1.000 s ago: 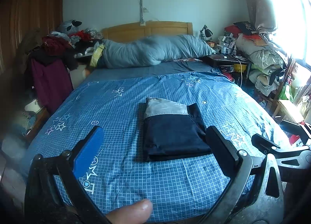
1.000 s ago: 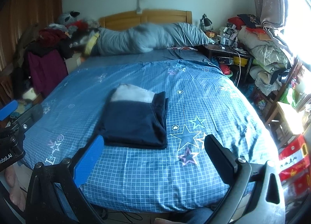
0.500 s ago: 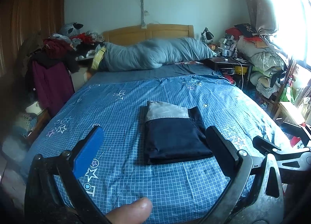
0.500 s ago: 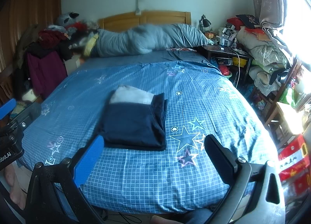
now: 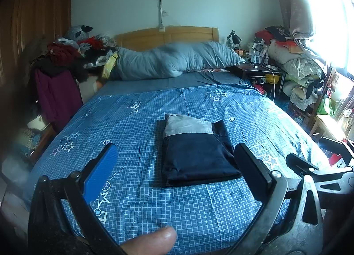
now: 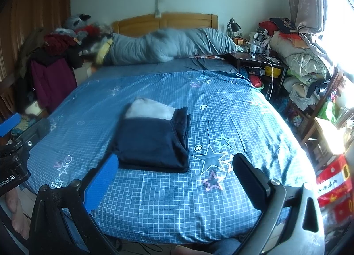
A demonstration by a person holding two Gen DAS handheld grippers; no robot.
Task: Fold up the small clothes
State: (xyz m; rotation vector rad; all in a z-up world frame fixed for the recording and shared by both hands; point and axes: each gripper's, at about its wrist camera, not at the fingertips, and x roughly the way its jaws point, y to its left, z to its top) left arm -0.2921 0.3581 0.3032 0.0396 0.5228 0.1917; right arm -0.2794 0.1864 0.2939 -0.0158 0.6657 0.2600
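Note:
A folded navy garment with a grey band (image 5: 194, 150) lies flat on the blue checked bedspread (image 5: 137, 122), near the foot of the bed. In the right wrist view the same folded garment (image 6: 152, 142) sits left of centre. My left gripper (image 5: 174, 166) is held back from the bed, open, its fingers framing the garment without touching it. My right gripper (image 6: 174, 173) is also open and empty, above the bed's near edge, with the garment ahead and to the left. The left gripper's body shows at the left edge of the right wrist view.
A grey rolled duvet (image 5: 172, 60) lies along the wooden headboard. Piled clothes (image 5: 62, 55) stand at the left, a cluttered bedside table (image 5: 258, 69) and bundles of bedding at the right beneath a bright window. A thumb (image 5: 152, 241) shows at the bottom.
Both grippers have drawn back and risen slightly from the bed, so the folded garment looks a bit farther off. The garment has not moved.

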